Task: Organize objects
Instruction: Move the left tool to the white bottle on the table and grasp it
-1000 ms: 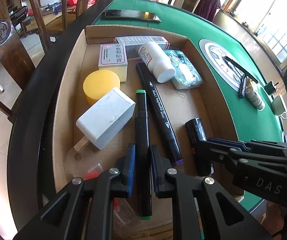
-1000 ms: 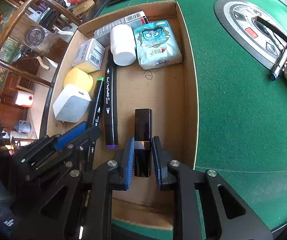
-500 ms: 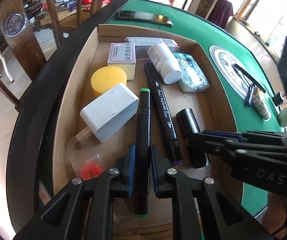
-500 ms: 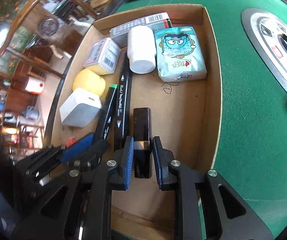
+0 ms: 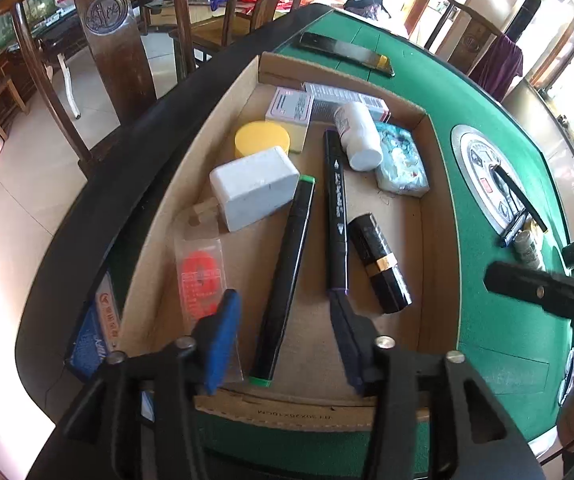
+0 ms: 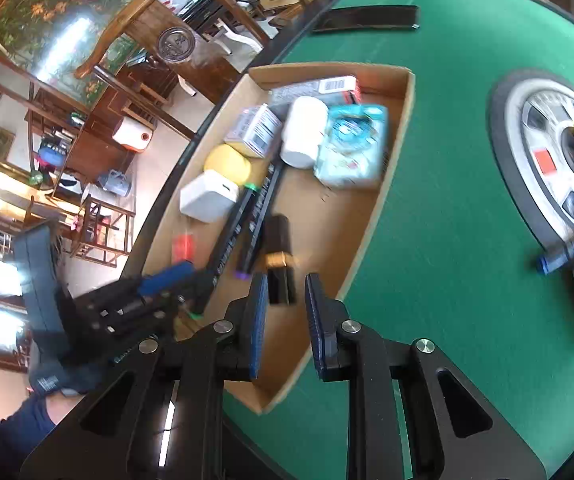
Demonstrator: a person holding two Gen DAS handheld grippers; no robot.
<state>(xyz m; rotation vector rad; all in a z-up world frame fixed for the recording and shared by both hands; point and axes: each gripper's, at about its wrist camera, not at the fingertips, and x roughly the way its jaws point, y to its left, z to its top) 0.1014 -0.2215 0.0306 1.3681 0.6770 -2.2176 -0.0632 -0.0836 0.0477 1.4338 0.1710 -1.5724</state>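
A shallow cardboard box (image 5: pixel 433 216) on the green table holds the objects. A green-capped black marker (image 5: pixel 285 276) lies in it beside a purple-tipped black marker (image 5: pixel 335 208) and a black lipstick tube with a gold band (image 5: pixel 379 262). My left gripper (image 5: pixel 283 340) is open and empty, raised above the near end of the green-capped marker. My right gripper (image 6: pixel 285 312) is open and empty, just behind the lipstick tube (image 6: pixel 280 256) in the right wrist view. The box (image 6: pixel 391 152) also shows there.
The box also holds a white charger block (image 5: pixel 253 188), a yellow round tin (image 5: pixel 262 140), a small printed carton (image 5: pixel 290 110), a white bottle (image 5: pixel 358 136), a tissue pack (image 5: pixel 401 160) and a red packet (image 5: pixel 201 276). A round console (image 5: pixel 491 176) and pens sit on the right.
Both grippers have opened and drawn back. The left let go of the green-capped marker, the right let go of the lipstick tube; both objects now lie in the box.
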